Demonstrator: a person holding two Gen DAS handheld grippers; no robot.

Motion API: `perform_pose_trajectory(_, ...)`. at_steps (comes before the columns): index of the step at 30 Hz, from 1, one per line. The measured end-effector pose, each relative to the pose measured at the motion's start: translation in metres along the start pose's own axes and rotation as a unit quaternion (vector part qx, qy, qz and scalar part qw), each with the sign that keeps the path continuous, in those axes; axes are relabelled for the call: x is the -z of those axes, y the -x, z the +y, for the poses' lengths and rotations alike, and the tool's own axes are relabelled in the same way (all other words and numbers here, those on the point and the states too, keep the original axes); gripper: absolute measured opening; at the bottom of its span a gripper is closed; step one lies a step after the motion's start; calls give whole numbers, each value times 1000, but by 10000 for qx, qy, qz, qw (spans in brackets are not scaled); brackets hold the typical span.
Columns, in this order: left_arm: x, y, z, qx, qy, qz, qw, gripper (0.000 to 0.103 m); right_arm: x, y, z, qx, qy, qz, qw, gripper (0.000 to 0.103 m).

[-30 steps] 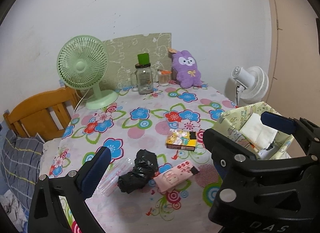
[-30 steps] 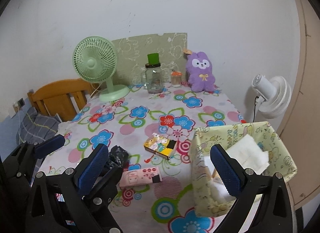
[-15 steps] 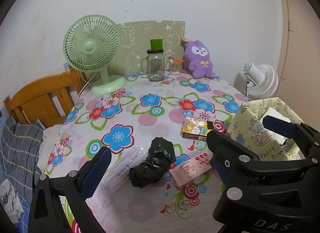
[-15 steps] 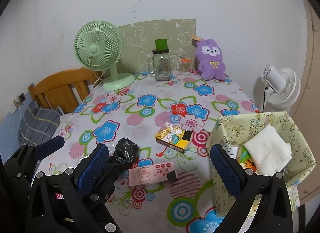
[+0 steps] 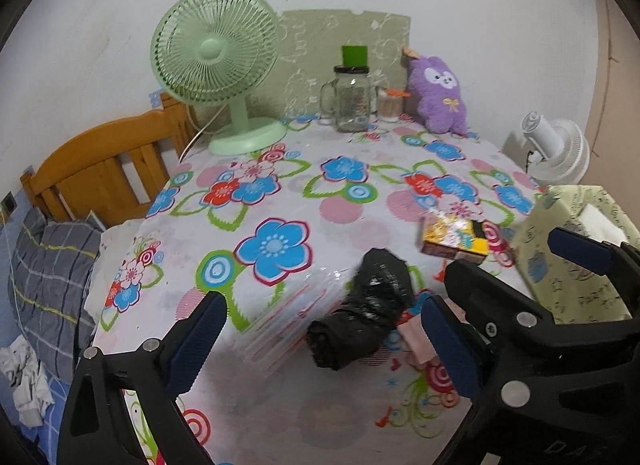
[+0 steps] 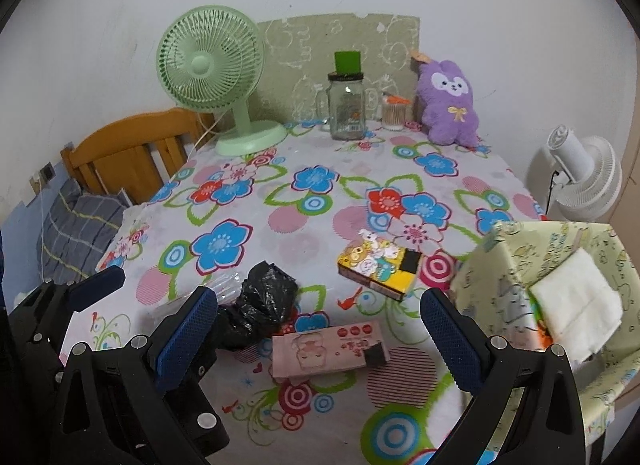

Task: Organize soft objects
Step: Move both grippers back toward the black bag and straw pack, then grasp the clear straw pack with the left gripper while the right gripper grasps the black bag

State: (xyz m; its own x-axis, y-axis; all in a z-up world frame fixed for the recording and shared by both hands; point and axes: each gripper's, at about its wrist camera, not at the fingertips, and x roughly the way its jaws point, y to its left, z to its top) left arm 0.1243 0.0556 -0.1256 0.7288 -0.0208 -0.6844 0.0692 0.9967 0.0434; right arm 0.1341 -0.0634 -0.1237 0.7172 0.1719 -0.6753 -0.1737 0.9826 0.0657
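Observation:
A rolled black plastic bag (image 5: 366,305) lies near the table's front, beside a clear plastic pack (image 5: 288,315); the bag also shows in the right wrist view (image 6: 260,301). A pink tissue pack (image 6: 328,351) and a yellow cartoon tissue pack (image 6: 378,267) lie to its right. A pale green fabric bin (image 6: 560,305) with a white cloth (image 6: 576,307) in it stands at the right edge. A purple plush (image 6: 450,103) sits at the back. My left gripper (image 5: 324,341) is open, just before the black bag. My right gripper (image 6: 314,339) is open above the pink pack.
A green desk fan (image 6: 218,77), a glass jar with a green lid (image 6: 346,101) and a small cup (image 6: 394,113) stand at the back of the flowered table (image 6: 280,205). A white fan (image 6: 580,173) is to the right, a wooden chair (image 6: 128,153) to the left.
Both grippers have moved forward and down toward the table's front. The black bag and pink pack look closer. Both stay open and nothing is held.

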Motion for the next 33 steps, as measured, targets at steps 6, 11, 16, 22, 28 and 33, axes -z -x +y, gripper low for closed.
perform_pose_trajectory(6, 2, -19, 11, -68, 28, 196, 9998, 95, 0, -23, 9, -52, 27, 223, 9997, 100)
perform_pose_trajectory(11, 4, -34, 22, -91, 104, 364, 9992, 95, 0, -42, 17, -132, 14, 435, 9990, 98)
perform_pose_trajectory(16, 5, -47, 24, -69, 76, 528, 9986, 90, 2, -60, 23, -242, 1, 674, 9974, 92)
perform_pose_trajectory(22, 7, -58, 26, -20, 80, 652, 9978, 90, 2, -80, 28, -371, -72, 933, 9949, 82)
perform_pose_trajectory(28, 10, -63, 20, 55, -19, 769, 9970, 90, 4, -92, 34, -462, 18, 1139, 9924, 50)
perform_pose_trajectory(33, 9, -62, 20, 87, 19, 737, 9972, 91, 3, -93, 32, -439, 10, 1152, 9924, 41)
